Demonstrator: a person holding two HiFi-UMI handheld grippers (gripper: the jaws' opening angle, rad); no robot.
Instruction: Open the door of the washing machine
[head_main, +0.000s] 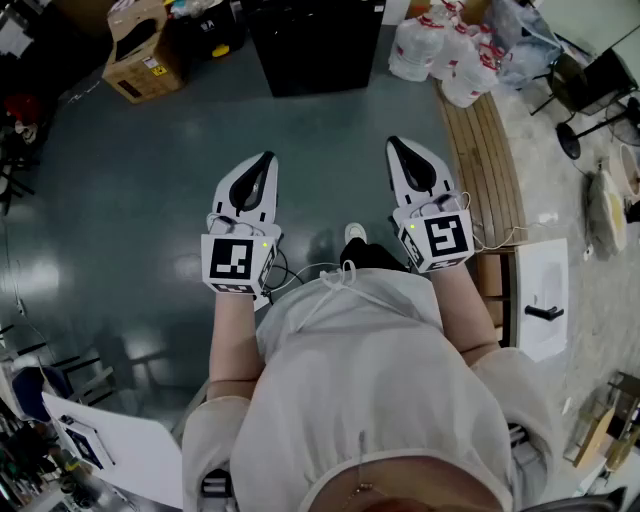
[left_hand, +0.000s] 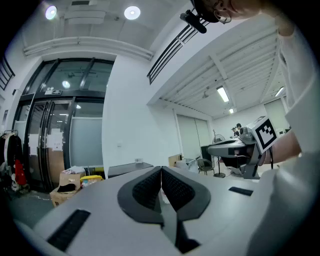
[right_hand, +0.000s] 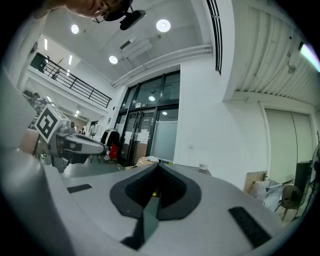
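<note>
I cannot make out a washing machine in any view. In the head view both grippers are held out level at waist height over a grey-green floor (head_main: 120, 190). My left gripper (head_main: 266, 158) has its white jaws closed tip to tip, with nothing between them. My right gripper (head_main: 392, 142) is shut and empty too. In the left gripper view the dark ribbed pads (left_hand: 150, 189) meet at the left gripper's (left_hand: 161, 170) tip. The right gripper view shows the right gripper (right_hand: 157, 167) shut in the same way. A person's white top fills the bottom of the head view.
A black cabinet (head_main: 315, 45) stands straight ahead against a white wall. To its left is a cardboard box (head_main: 140, 50), to its right white bags (head_main: 445, 50). A wooden bench (head_main: 490, 160) and a white panel with a black handle (head_main: 542, 298) lie at the right. Glass doors (left_hand: 55, 140) are at the left.
</note>
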